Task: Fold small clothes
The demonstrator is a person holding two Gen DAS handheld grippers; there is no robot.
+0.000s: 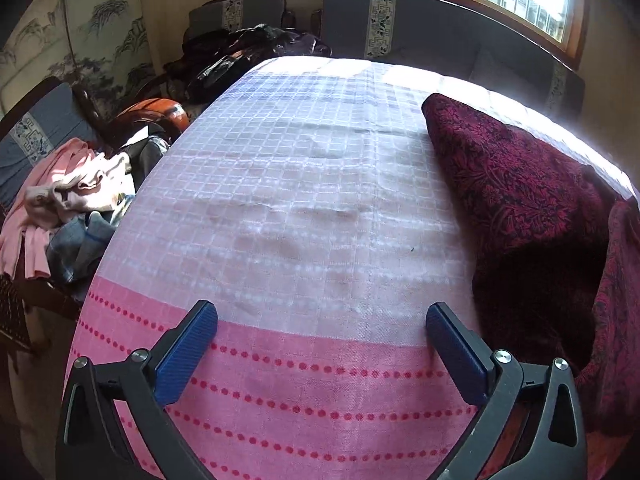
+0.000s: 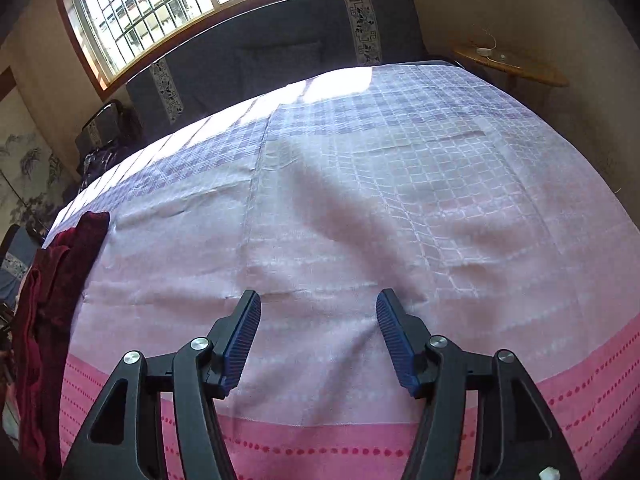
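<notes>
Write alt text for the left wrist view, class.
The left gripper hangs with jaws open and empty above a pink checked bedspread. A dark red patterned garment lies on its right side; a heap of clothes sits off the left edge.

garment (image 1: 520,184) on bedcover's (image 1: 300,184) right side, clothes pile (image 1: 68,208) beside left edge

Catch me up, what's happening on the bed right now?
Nothing is held. The left gripper and the right gripper both hover open over the pink checked bedspread. A dark red patterned garment lies on the spread beside the left gripper. More clothes are piled off the bed's edge.
</notes>
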